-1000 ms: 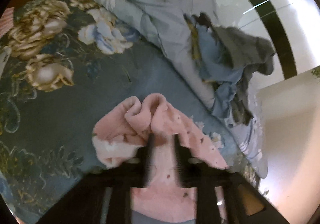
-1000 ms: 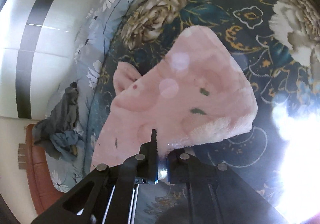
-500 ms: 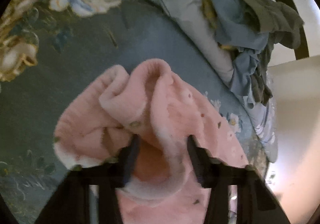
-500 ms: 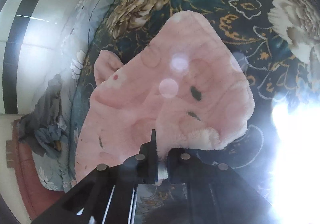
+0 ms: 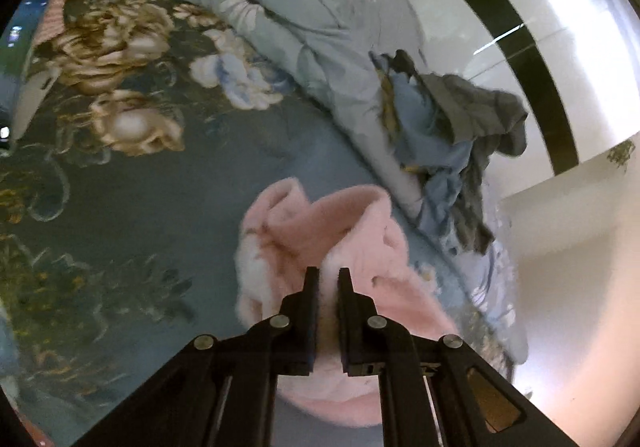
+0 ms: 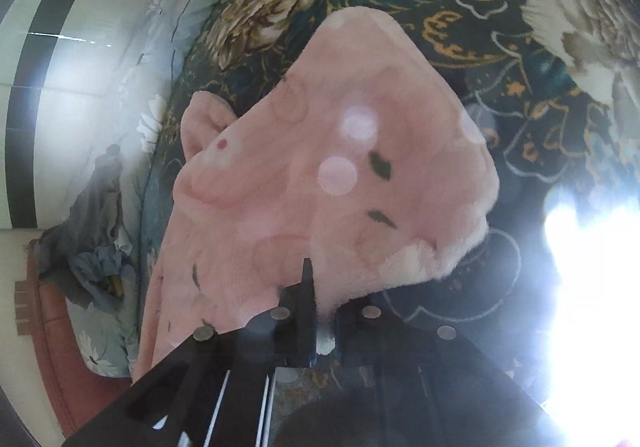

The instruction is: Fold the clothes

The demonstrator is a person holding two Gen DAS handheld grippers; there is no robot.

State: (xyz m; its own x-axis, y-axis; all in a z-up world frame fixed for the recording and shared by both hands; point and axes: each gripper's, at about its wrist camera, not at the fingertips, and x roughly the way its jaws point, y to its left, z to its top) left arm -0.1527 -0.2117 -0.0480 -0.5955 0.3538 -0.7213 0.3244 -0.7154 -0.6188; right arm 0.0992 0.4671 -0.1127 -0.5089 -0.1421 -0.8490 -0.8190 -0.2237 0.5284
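Note:
A fluffy pink garment (image 5: 360, 231) with small dark prints lies bunched on the dark floral bedspread (image 5: 120, 175). In the left wrist view my left gripper (image 5: 328, 275) is shut on a raised fold of its white-trimmed edge, and the pink pile shows between the fingers. From the right wrist view the same pink garment (image 6: 340, 167) spreads out ahead as a broad flap. My right gripper (image 6: 322, 295) is shut on its near fuzzy hem, with fabric covering the right finger's tip.
A crumpled heap of grey and blue clothes (image 5: 452, 135) sits on a light blue daisy quilt (image 5: 304, 7) along the bed's far side, by a white wall with a black stripe (image 5: 532, 59). Strong glare fills the right of the right wrist view.
My left gripper's jaws closed on the pink fold and drew back, lifting the fold with them. The right gripper kept its grip and barely moved.

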